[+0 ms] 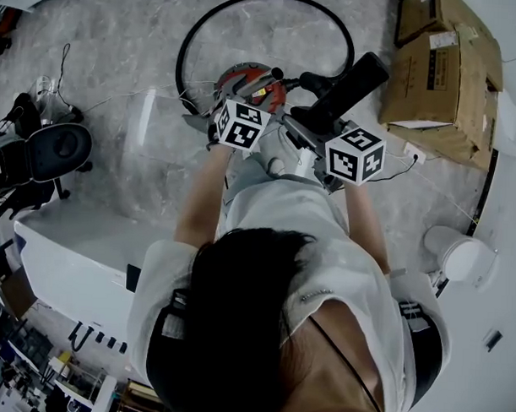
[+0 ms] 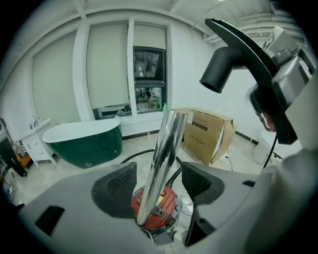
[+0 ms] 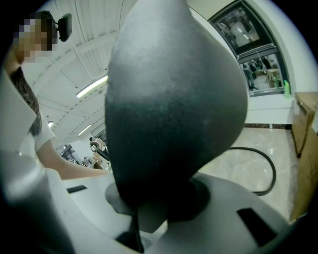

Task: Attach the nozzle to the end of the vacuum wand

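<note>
A chrome vacuum wand (image 2: 161, 158) rises from the red vacuum body (image 2: 160, 204) and passes between the pads of my left gripper (image 2: 159, 181). Its jaws stand wide open and neither pad touches the tube. My right gripper (image 3: 159, 208) is shut on the black nozzle (image 3: 174, 109), which fills the right gripper view. In the left gripper view the nozzle (image 2: 233, 54) hangs high to the right of the wand's top end, apart from it. In the head view the nozzle (image 1: 346, 90) lies to the right of the red body (image 1: 250, 82), beyond both marker cubes.
A black hose (image 1: 265, 3) loops over the floor behind the vacuum. Cardboard boxes (image 1: 444, 72) stand at the right, a white bin (image 1: 459, 254) lower right. A bathtub (image 1: 70, 262) is at the left, with a black chair (image 1: 49, 151) beside it.
</note>
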`<state>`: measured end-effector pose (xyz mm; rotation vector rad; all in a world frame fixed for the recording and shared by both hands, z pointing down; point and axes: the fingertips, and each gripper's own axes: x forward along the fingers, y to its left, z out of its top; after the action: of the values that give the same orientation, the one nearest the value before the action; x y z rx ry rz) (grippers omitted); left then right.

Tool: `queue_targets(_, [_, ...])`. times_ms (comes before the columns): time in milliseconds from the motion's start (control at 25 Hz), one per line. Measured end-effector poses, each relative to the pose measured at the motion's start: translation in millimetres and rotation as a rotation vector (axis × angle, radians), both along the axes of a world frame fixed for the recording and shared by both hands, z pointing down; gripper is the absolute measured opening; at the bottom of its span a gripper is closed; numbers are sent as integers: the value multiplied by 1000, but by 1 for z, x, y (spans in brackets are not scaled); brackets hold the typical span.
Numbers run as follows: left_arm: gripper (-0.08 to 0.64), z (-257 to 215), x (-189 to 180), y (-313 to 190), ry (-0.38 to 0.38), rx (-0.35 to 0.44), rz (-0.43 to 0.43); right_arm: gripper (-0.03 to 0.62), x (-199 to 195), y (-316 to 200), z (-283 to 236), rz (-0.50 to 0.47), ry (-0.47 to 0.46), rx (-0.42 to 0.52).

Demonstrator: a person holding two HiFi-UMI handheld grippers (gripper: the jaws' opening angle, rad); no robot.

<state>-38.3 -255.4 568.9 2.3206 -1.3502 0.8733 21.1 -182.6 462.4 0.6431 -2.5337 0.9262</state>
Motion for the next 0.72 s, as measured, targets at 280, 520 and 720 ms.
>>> queue_targets(280, [269, 13, 2, -11, -27, 2, 64, 100, -5, -6, 0, 0, -24, -12])
queue_targets(520, [268, 22, 8, -14, -45, -4, 85, 100, -3, -4, 2, 12, -37, -35])
queue_targets(720, [268, 27, 13, -21, -41, -7, 58, 100, 1, -7, 5, 32, -54, -58])
